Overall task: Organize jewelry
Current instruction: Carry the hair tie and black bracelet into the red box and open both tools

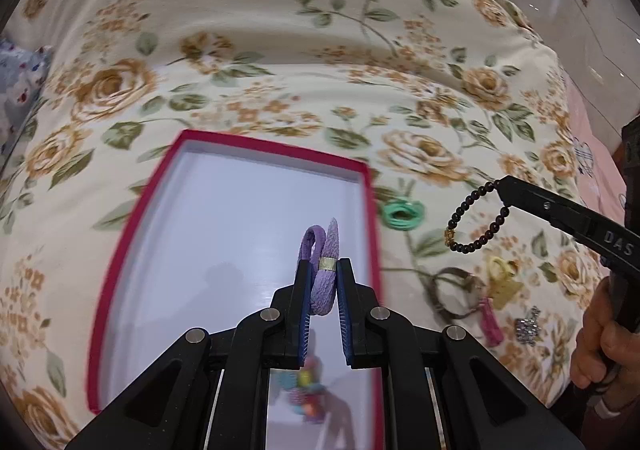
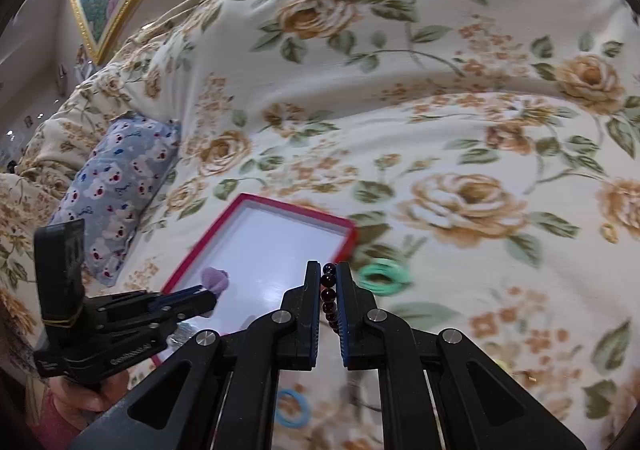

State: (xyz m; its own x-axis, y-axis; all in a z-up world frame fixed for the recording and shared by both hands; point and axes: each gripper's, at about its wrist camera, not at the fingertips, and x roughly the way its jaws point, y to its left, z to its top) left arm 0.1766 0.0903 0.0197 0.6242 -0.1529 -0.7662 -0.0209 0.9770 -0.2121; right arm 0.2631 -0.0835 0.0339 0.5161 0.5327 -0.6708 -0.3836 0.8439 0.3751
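A red-rimmed box (image 1: 120,238) with a white floor lies on a floral bedspread; it also shows in the right wrist view (image 2: 352,228). My left gripper (image 1: 324,266) is shut on a purple hair tie (image 1: 326,270) and holds it above the box; in the right wrist view the gripper (image 2: 208,296) hovers over the box's near corner. My right gripper (image 2: 329,270) is shut on a dark beaded bracelet (image 2: 329,298). In the left wrist view the bracelet (image 1: 476,218) hangs from the right gripper (image 1: 500,184), right of the box.
Right of the box lie green hair ties (image 1: 402,214), a dark ring with a pink tassel (image 1: 456,294), a yellow clip (image 1: 502,278) and a sparkly piece (image 1: 528,324). A blue hair tie (image 2: 292,408) lies near. A colourful item (image 1: 306,382) sits inside the box. A blue bear-print pillow (image 2: 120,186) lies left.
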